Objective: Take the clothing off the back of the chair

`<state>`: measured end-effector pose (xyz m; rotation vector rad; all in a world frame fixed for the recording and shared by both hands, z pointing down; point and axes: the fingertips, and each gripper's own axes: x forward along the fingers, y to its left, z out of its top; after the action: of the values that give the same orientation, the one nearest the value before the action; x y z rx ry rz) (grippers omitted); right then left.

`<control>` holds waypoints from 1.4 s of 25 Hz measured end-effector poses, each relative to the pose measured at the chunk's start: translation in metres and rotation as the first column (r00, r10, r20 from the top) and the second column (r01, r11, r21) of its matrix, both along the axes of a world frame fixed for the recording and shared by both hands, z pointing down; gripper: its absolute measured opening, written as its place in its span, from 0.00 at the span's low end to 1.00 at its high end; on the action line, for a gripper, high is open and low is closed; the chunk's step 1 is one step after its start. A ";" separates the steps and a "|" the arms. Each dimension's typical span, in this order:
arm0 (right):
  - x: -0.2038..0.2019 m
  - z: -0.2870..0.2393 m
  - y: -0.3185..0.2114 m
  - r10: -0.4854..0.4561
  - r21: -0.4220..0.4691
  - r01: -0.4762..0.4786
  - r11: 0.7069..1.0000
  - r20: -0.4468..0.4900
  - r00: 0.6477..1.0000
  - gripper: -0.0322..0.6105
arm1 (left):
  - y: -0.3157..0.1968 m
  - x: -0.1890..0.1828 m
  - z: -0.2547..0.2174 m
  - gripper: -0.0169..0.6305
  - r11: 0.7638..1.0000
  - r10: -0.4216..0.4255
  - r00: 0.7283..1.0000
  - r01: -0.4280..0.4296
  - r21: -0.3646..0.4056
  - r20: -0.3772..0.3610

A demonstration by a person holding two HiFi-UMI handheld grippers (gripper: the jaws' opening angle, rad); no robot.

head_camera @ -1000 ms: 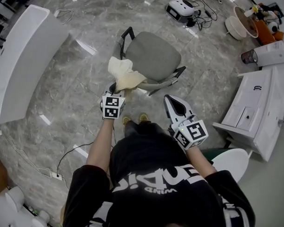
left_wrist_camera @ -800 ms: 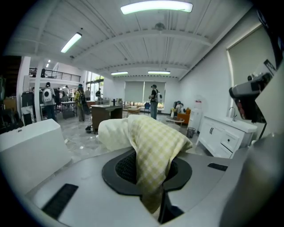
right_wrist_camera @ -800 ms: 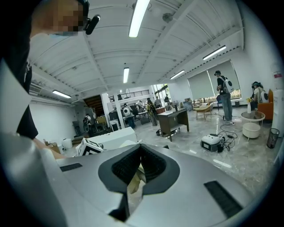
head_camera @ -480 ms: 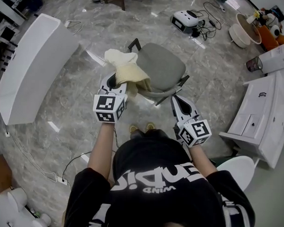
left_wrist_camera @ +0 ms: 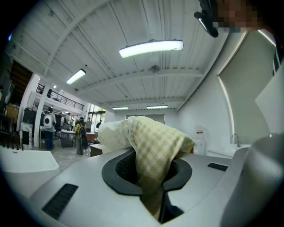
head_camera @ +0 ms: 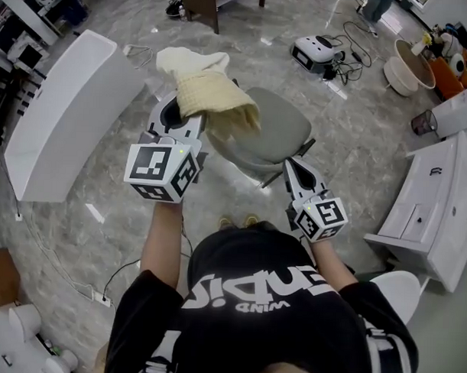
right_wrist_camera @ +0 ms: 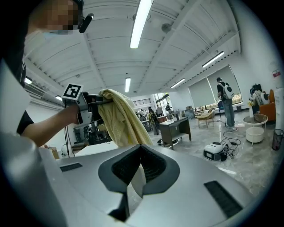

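Raised by the left claw [head_camera: 176,113] clamped on it, the garment [head_camera: 211,97] now seems clear of the chair [head_camera: 285,134]; the right claw [head_camera: 293,166] is closed, empty.

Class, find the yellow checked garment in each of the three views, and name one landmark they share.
Head view: yellow checked garment upper centre, hanging from the left gripper above the chair.
Left gripper view: centre, pinched between the jaws.
Right gripper view: left of centre, draped downward.
Shared landmark: the left gripper's marker cube, in the head and right gripper views.
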<state>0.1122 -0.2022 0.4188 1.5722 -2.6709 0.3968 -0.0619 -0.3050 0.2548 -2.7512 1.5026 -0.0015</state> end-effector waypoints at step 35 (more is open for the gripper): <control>-0.104 0.006 0.155 -0.012 -0.020 0.012 1.000 -0.013 1.000 0.07 | 0.202 -0.121 0.003 0.14 0.999 -0.026 1.000 0.025 -0.043 -0.015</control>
<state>0.0081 -0.0472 0.4244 1.5470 -2.6570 0.4100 -0.1831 -0.1027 0.2577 -2.7715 1.5597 -0.0122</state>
